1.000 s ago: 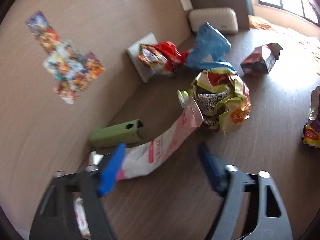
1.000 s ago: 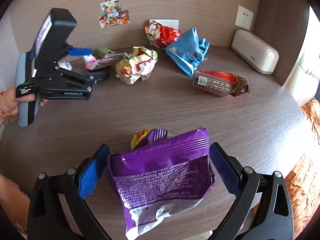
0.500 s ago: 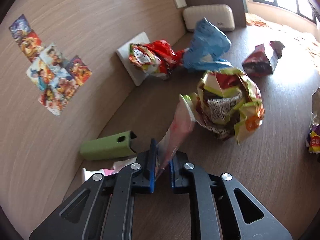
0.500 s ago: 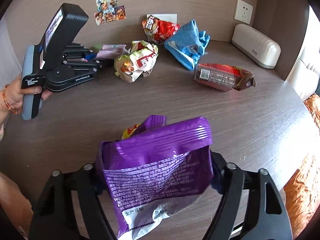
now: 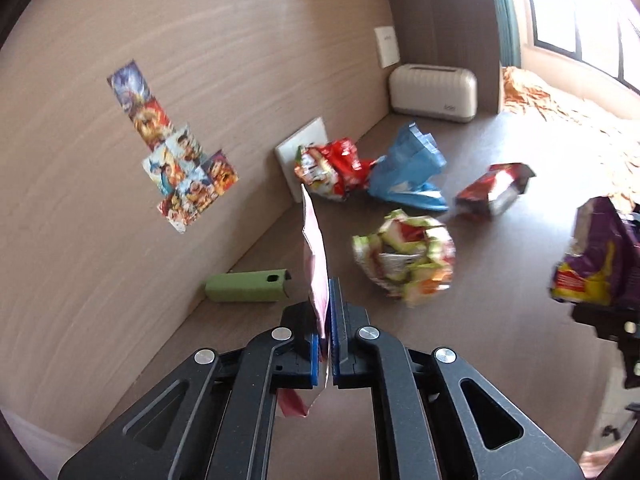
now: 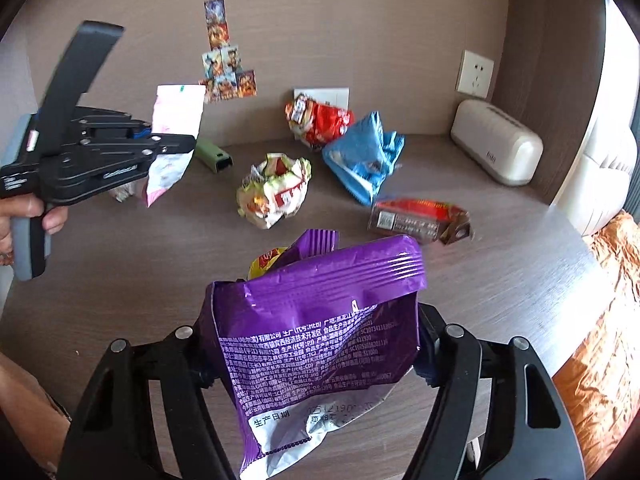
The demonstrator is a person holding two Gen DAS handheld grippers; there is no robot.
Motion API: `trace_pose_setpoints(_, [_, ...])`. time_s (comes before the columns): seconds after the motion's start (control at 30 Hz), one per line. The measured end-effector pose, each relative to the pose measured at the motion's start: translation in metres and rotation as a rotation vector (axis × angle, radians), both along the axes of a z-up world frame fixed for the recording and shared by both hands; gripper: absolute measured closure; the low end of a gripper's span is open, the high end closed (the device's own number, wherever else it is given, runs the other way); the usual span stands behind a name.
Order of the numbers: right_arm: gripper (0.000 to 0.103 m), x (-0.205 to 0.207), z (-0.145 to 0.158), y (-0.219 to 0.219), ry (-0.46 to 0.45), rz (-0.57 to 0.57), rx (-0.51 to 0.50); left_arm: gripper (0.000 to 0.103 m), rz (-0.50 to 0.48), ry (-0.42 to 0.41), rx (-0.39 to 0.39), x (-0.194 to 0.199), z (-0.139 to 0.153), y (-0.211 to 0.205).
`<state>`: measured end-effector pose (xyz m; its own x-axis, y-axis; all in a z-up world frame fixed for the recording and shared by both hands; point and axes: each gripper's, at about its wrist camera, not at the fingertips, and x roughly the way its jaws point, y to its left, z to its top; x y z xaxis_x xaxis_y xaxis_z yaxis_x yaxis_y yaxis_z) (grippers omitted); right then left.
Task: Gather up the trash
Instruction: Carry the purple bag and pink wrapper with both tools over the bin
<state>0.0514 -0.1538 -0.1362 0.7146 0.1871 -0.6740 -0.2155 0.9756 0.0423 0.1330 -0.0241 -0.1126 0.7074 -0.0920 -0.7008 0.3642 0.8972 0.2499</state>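
Note:
My left gripper (image 5: 329,320) is shut on a pink and white wrapper (image 5: 316,252) and holds it up off the table; it shows in the right wrist view (image 6: 176,120) too, sticking out of the left gripper (image 6: 168,142). My right gripper (image 6: 312,364) is shut on a purple snack bag (image 6: 316,340), lifted above the table; the bag also shows at the right in the left wrist view (image 5: 596,256). On the table lie a crumpled green and white wrapper (image 6: 276,190), a blue bag (image 6: 364,156), a red bag (image 6: 320,120) and a dark red carton (image 6: 420,220).
A green tube-like object (image 5: 248,288) lies by the wall. A cream toaster-like box (image 6: 496,148) stands at the back right. A white plate (image 5: 300,152) leans on the wall behind the red bag. An orange cloth (image 6: 600,320) lies beyond the table's right edge.
My left gripper closed on the pink wrapper and lifted it off the table. My right gripper closed on the purple bag and raised it.

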Motion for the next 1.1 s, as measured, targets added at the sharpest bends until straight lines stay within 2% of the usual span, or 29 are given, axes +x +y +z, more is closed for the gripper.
trace_pose_setpoints(0.23, [0.032, -0.022, 0.023, -0.020, -0.056, -0.032, -0.008, 0.100, -0.082, 0.000, -0.036, -0.034, 0.031, -0.037])
trace_pose_setpoints(0.47, [0.032, -0.050, 0.035, -0.056, -0.069, -0.112, -0.001, 0.100, -0.188, -0.005, -0.056, -0.051, 0.046, -0.086])
trace_pose_setpoints(0.73, [0.032, -0.088, 0.037, -0.109, -0.054, -0.217, -0.012, 0.100, -0.367, 0.027, -0.038, -0.080, 0.043, -0.163])
trace_pose_setpoints(1.1, [0.032, -0.149, 0.020, -0.186, -0.001, -0.381, -0.027, 0.100, -0.587, 0.051, -0.013, -0.120, 0.034, -0.271])
